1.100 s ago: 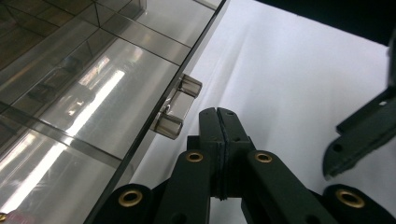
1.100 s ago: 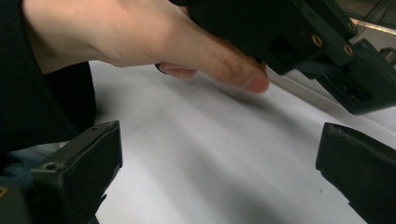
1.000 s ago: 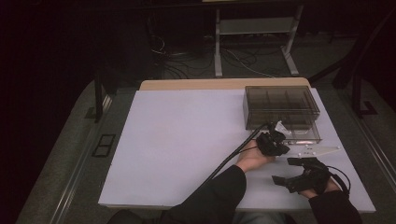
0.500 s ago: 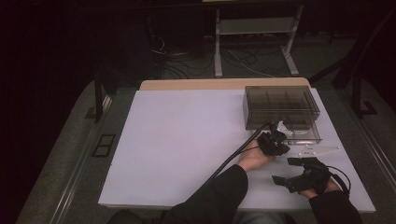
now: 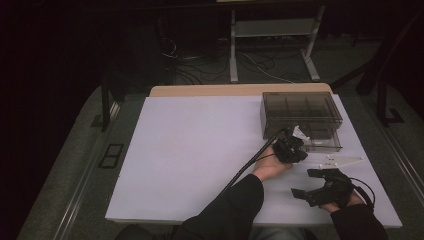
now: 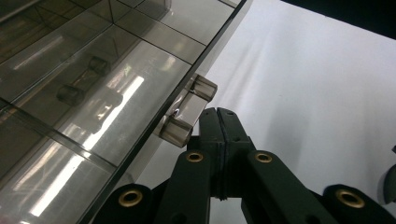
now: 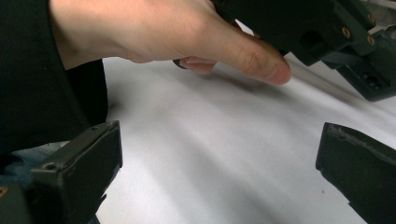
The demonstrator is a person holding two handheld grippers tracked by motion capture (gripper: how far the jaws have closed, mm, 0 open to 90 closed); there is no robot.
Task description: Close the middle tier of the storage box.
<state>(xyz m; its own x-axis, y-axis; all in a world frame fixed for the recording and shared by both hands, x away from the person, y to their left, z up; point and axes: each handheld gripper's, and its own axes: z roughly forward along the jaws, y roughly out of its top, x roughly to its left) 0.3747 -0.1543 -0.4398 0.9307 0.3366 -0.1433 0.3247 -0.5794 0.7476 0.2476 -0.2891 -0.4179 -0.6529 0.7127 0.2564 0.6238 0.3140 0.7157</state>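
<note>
A smoky see-through drawer box [image 5: 301, 111] stands at the back right of the white table [image 5: 200, 150]. Its lowest drawer [image 5: 325, 142] sticks out a little toward me. My left gripper [image 5: 291, 148] is right at that drawer front. In the left gripper view its jaws are pressed together, and the gripper [image 6: 219, 116] tips sit just beside the clear drawer handle [image 6: 187, 112], with nothing between them. My right gripper [image 5: 306, 183] rests low near the front right of the table, jaws wide apart and empty [image 7: 219, 163].
A flat clear plastic piece [image 5: 342, 160] lies on the table between the box and my right gripper. The left gripper's cable [image 5: 250, 162] runs back across the table to my sleeve. Beyond the table are a metal stand [image 5: 270, 45] and floor cables.
</note>
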